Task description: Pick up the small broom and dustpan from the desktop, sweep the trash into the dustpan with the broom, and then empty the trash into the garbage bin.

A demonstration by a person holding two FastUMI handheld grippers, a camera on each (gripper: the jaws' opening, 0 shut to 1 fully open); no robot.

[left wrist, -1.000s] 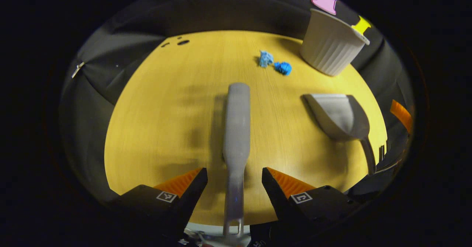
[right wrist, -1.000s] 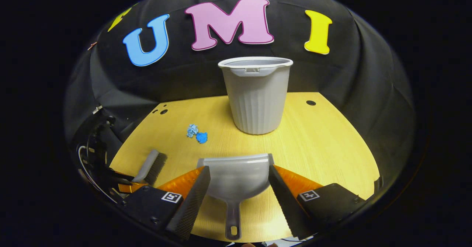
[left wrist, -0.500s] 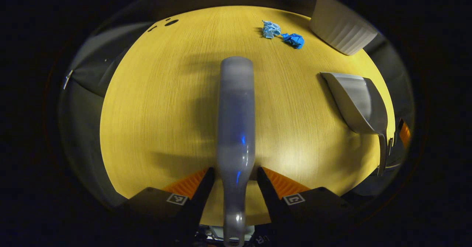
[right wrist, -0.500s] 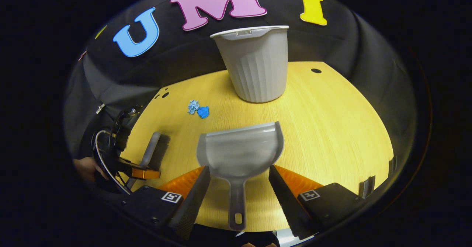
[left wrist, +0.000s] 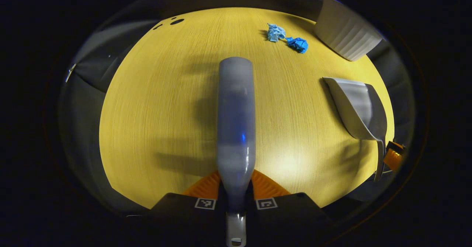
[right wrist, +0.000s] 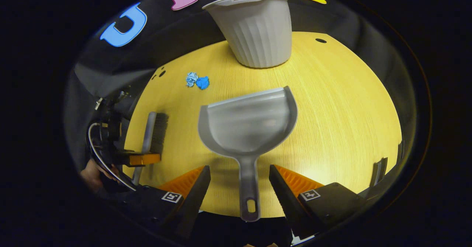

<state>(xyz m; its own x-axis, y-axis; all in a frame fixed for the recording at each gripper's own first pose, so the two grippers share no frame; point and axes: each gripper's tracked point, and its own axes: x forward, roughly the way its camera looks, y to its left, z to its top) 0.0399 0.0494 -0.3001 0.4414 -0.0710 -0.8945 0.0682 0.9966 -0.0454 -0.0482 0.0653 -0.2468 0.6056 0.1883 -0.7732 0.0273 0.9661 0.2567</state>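
My left gripper (left wrist: 235, 193) is clamping the broom (left wrist: 236, 118) by its handle; my right gripper (right wrist: 239, 188) is standing open astride the dustpan (right wrist: 247, 123) handle. The bin (right wrist: 258, 33) is standing behind. Both tools are looking light, stiff, slick plastic; the scraps (right wrist: 197, 81) are lying left of the bin.

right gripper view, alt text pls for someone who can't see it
The right gripper hangs open around the handle of a grey dustpan on a yellow desktop. Blue paper scraps and a grey bin lie beyond.
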